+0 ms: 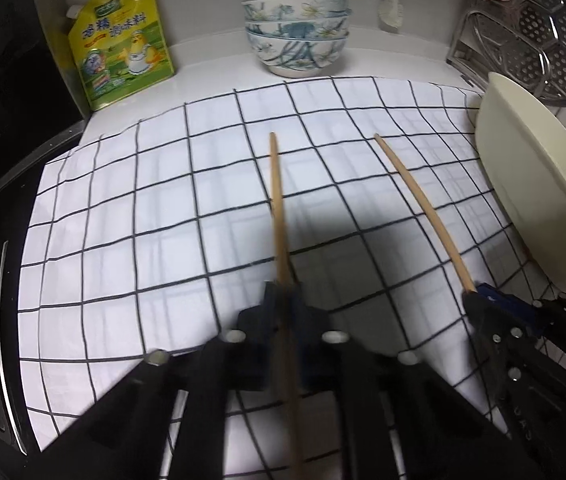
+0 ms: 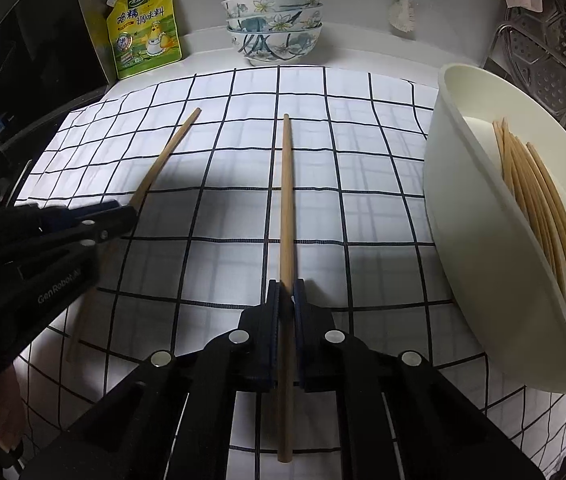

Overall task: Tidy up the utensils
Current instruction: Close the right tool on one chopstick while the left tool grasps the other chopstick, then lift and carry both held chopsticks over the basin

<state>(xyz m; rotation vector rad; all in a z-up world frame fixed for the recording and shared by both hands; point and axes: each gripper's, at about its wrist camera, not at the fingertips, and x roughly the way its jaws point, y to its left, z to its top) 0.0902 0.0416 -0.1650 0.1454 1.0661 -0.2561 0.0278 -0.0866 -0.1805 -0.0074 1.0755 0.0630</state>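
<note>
Both claws, left (image 1: 286, 300) and right (image 2: 288, 292), were clamped on one chopstick each (image 1: 277, 208) (image 2: 286, 200), long axes pointing far, with the cream tub (image 2: 483, 248) of chopsticks just right of the right claw.

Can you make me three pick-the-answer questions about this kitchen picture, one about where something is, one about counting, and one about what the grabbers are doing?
1. Where is the yellow bag?
A. Back left, beside the stacked bowls
B. Inside the cream tub
C. On the checked cloth

2. How many bowls are stacked?
A. One
B. Three
C. Five

3. What is the right gripper doing?
A. Hanging open and empty
B. Holding a bowl
C. Shut on a chopstick

Answers:
1. A: the bag leans at the back wall, left of the bowls, off the checked cloth.
2. B: three flowered rims sit one above another.
3. C: its fingers pinch the right chopstick. The left gripper likewise clamps the left chopstick, while more chopsticks lie in the cream tub.
</note>
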